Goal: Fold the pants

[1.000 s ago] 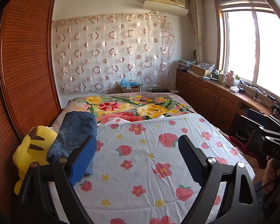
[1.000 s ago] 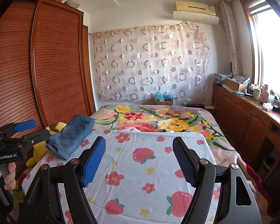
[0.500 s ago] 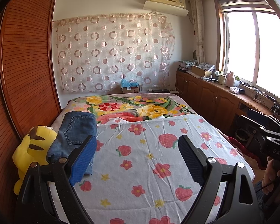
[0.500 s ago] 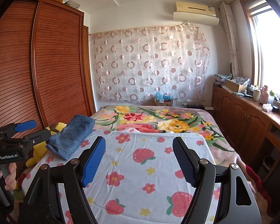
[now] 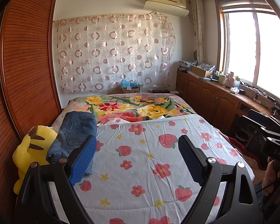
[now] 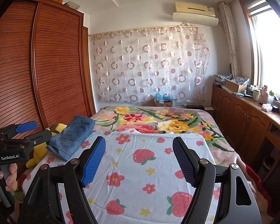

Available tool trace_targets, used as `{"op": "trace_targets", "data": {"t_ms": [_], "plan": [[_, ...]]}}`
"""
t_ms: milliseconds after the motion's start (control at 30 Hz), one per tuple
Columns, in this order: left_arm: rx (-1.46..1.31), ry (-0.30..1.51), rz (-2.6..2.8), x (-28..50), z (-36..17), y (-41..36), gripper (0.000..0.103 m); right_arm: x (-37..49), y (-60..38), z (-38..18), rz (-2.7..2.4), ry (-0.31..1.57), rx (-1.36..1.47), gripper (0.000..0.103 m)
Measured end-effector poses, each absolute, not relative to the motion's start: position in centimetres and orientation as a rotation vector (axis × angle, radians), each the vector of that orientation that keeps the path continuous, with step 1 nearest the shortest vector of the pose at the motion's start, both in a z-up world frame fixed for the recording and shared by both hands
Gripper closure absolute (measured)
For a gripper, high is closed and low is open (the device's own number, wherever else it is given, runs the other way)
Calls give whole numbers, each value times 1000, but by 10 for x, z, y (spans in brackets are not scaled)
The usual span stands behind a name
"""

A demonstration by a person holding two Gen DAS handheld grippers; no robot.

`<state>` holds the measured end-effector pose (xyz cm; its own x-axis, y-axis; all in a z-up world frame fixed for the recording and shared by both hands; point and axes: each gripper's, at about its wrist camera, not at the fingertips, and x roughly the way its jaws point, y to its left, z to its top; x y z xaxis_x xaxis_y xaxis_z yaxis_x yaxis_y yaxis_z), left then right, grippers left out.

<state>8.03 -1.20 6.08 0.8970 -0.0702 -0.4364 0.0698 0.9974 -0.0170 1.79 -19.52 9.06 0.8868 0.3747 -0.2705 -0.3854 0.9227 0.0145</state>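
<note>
Folded blue jeans (image 5: 75, 134) lie at the left side of the bed, on the strawberry-print sheet (image 5: 151, 160), next to a yellow plush toy (image 5: 30, 153). They also show in the right wrist view (image 6: 72, 137). My left gripper (image 5: 137, 147) is open and empty, held above the near part of the bed, with the jeans behind its left finger. My right gripper (image 6: 139, 148) is open and empty above the sheet, to the right of the jeans. The left gripper also shows at the left edge of the right wrist view (image 6: 26, 130).
A wooden slatted wardrobe (image 5: 22, 71) runs along the bed's left side. A floral blanket (image 5: 132, 108) covers the far half of the bed. Wooden cabinets (image 5: 211, 100) with clutter stand under the window on the right. A patterned curtain (image 5: 113, 52) hangs on the far wall.
</note>
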Motion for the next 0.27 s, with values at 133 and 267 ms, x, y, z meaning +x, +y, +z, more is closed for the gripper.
{"op": "trace_targets", "data": {"t_ms": [133,267], "plan": [[1,452,-72,80,61,-12,14,17,-195,91,395,270,-41,27],[-1,455,-74,79,60,-11,14,17,-195,90,395,271,-41,27]]}}
